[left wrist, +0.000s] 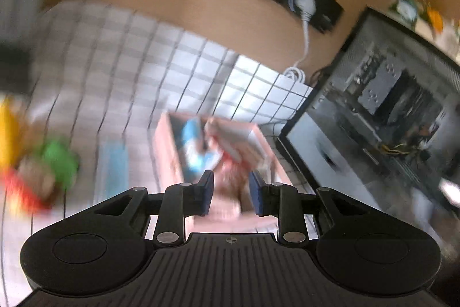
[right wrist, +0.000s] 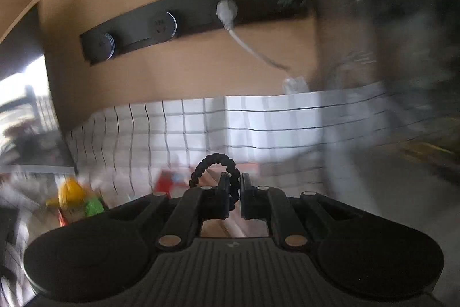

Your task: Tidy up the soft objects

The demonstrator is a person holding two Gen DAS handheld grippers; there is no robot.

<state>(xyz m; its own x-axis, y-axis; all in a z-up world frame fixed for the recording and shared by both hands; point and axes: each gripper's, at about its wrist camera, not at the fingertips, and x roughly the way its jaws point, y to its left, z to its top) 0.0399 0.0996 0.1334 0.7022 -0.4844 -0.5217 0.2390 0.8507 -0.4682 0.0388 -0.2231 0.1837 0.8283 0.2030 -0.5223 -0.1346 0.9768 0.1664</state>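
Above the checked cloth (left wrist: 178, 53) on the desk, left gripper (left wrist: 231, 192) hovering over a pink box (left wrist: 169, 151) of blurred soft items — jaws parted a little, nothing between the pads. Right gripper (right wrist: 232, 192) nearly closed, pinching a black braided loop (right wrist: 214, 160) that arches above its fingertips. Off to the left on the cloth, a blurred pile of toys (left wrist: 37, 160) — yellow, green, red. Behind, a black power strip (right wrist: 189, 22) on the tan wall.

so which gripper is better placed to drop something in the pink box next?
Right, probably. The right gripper is shut on a black braided loop, ready to drop. The left gripper hovers above the pink box, jaws apart, nothing visibly gripped between them.
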